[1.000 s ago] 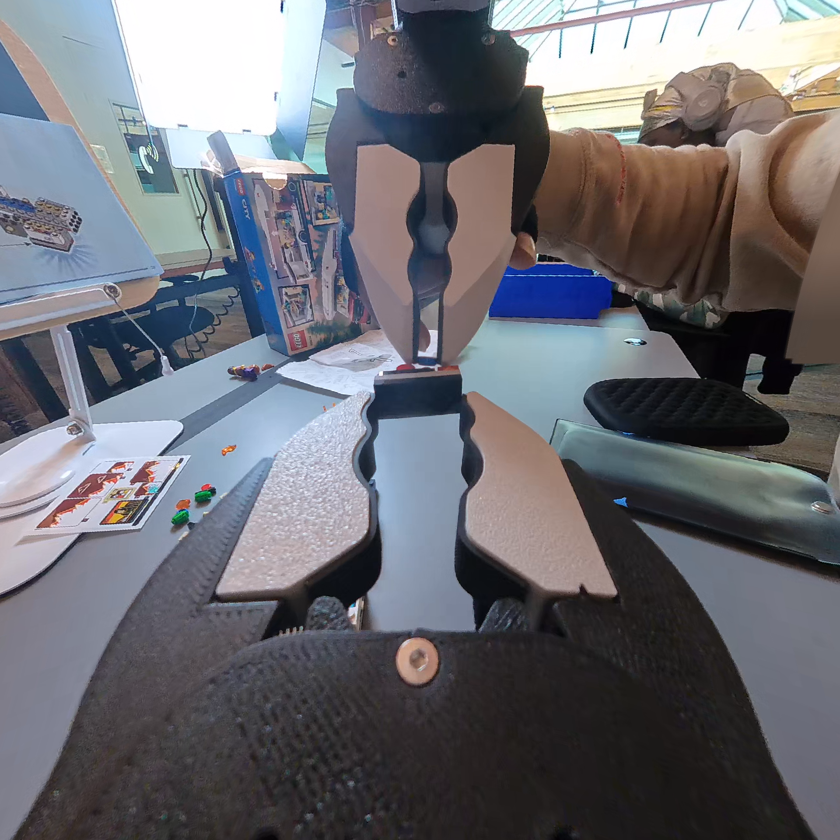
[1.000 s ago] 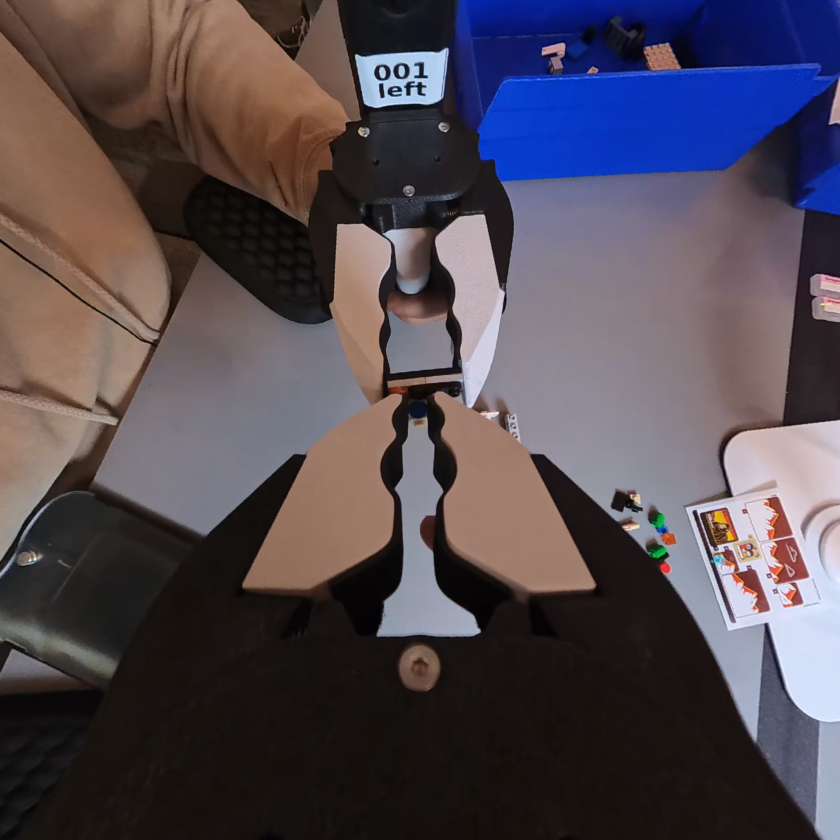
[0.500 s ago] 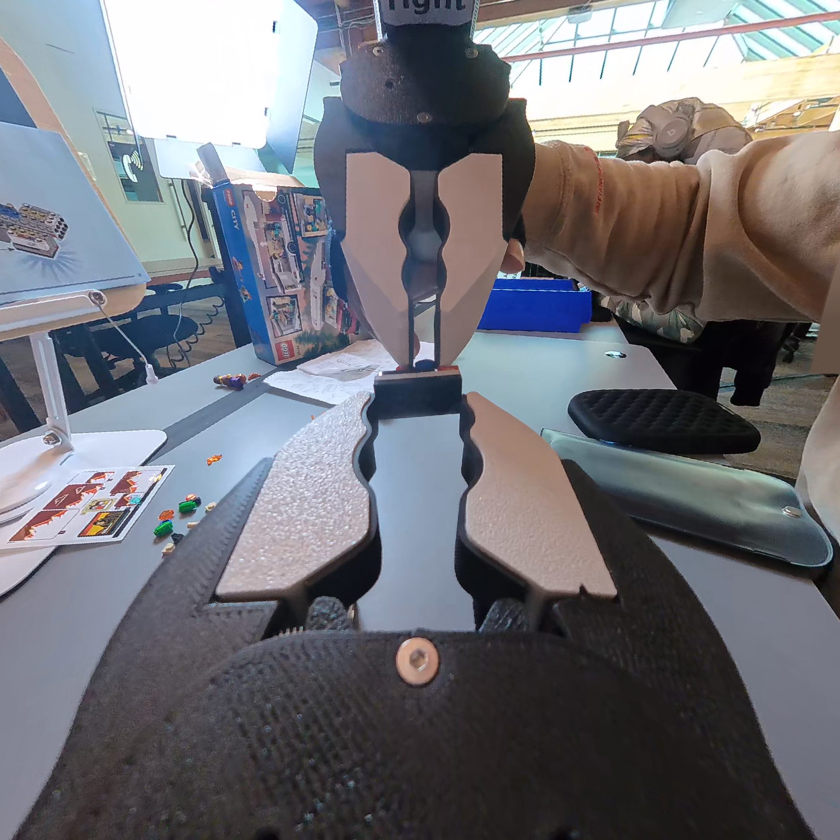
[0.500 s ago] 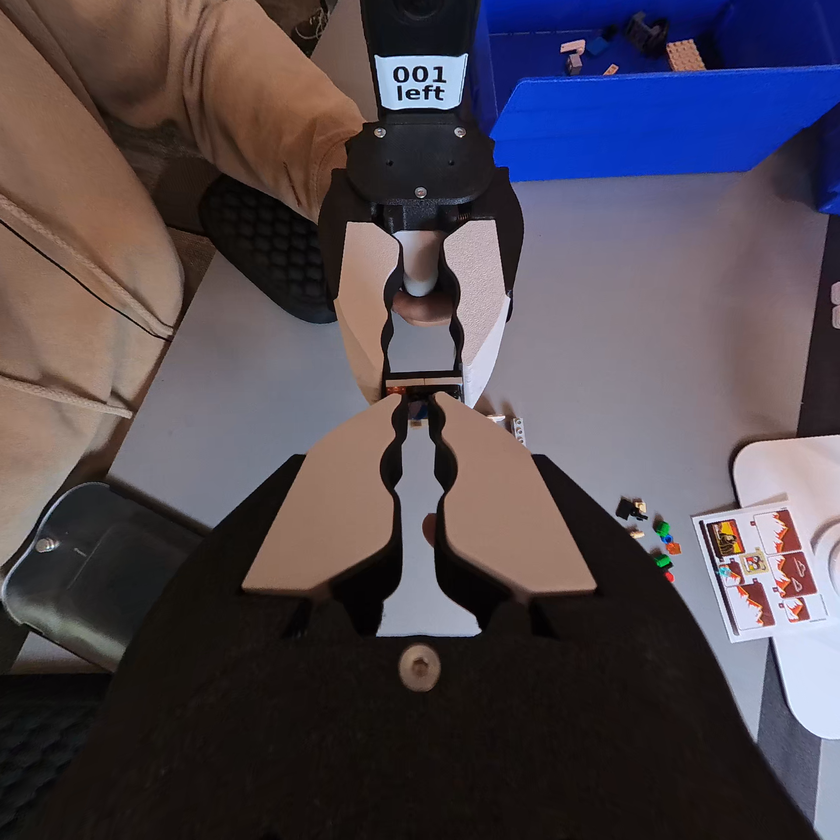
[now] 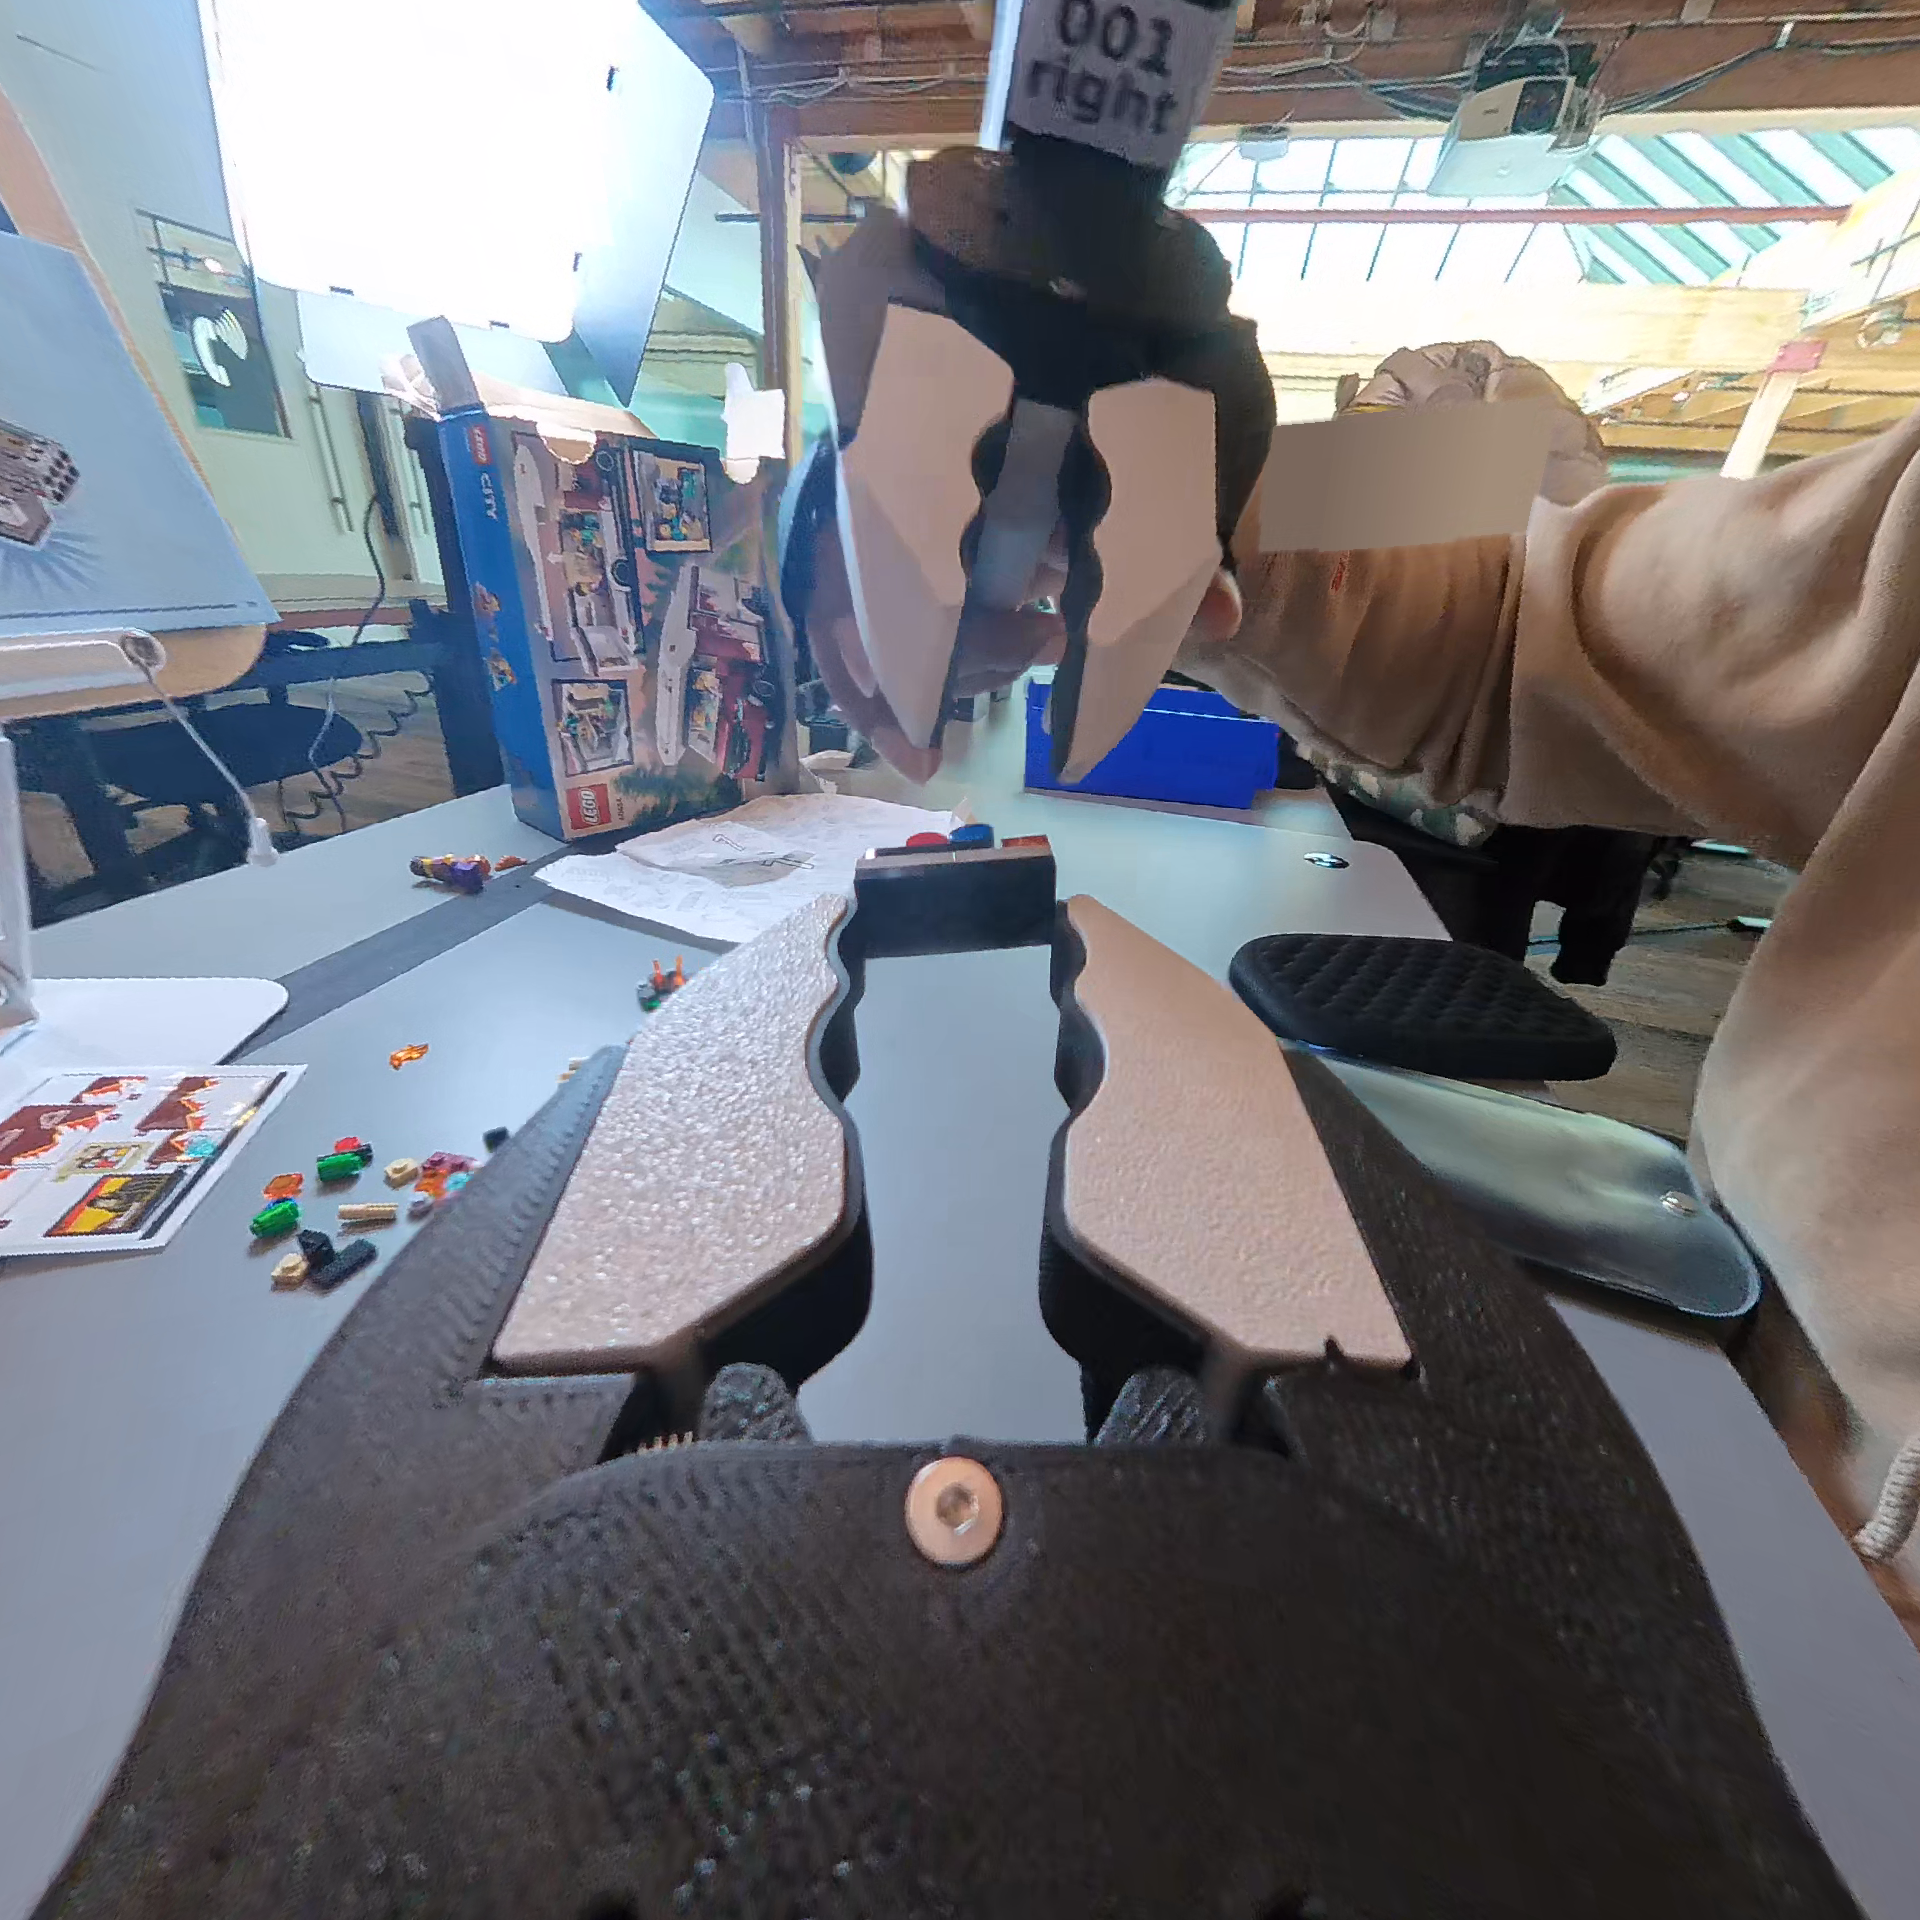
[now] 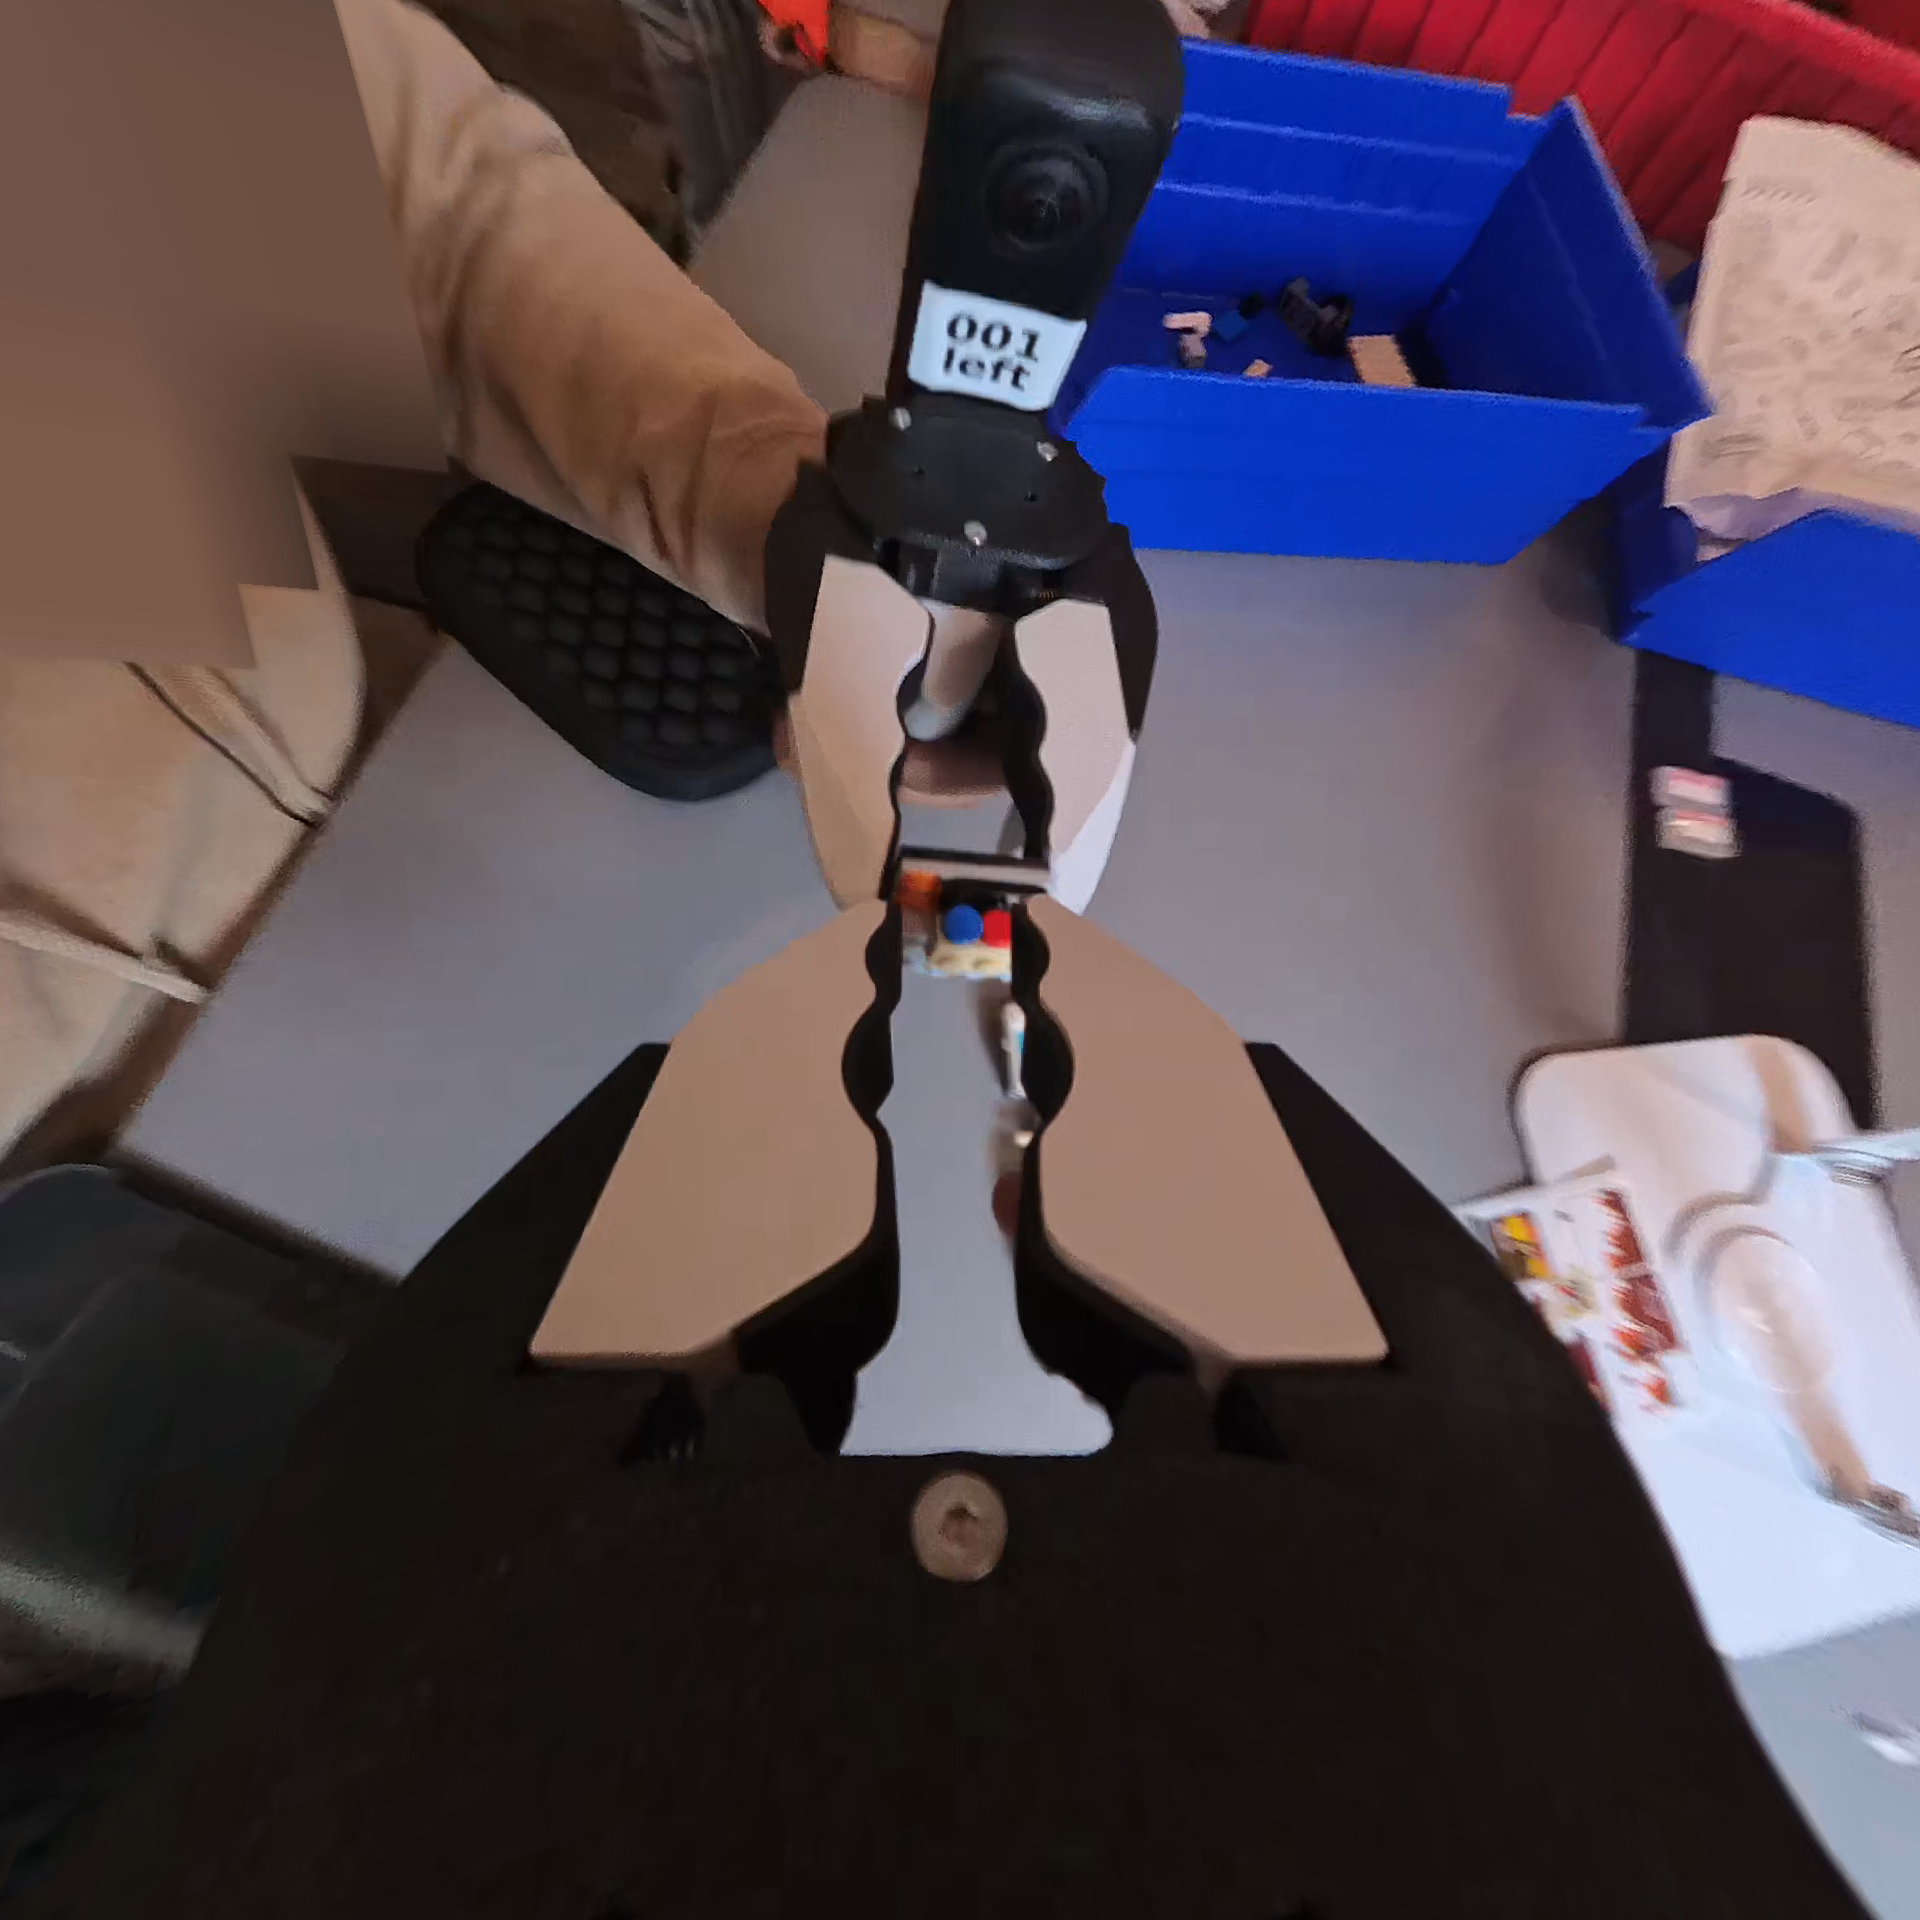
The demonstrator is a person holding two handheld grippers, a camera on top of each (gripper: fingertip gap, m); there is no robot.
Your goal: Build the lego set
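The small lego build point(image 5: 954, 871), black with red and blue studs on top, sits pinched at the tips of the left gripper point(image 5: 956, 914) above the grey table point(image 5: 208, 1455). The right gripper point(image 5: 992, 764) hangs just over it, jaws slightly apart, holding nothing.

A: Where does the left wrist view sit?
B: Low, close over the table point(image 5: 145, 1455), looking level along its fingers toward the box point(image 5: 634, 634).
A: And the right wrist view?
B: High, facing steeply down at the table point(image 6: 1351, 831).
A: Overlap?
B: Both frame the lego piece point(image 5: 954, 883) point(image 6: 961, 914), each seeing the other gripper head-on.
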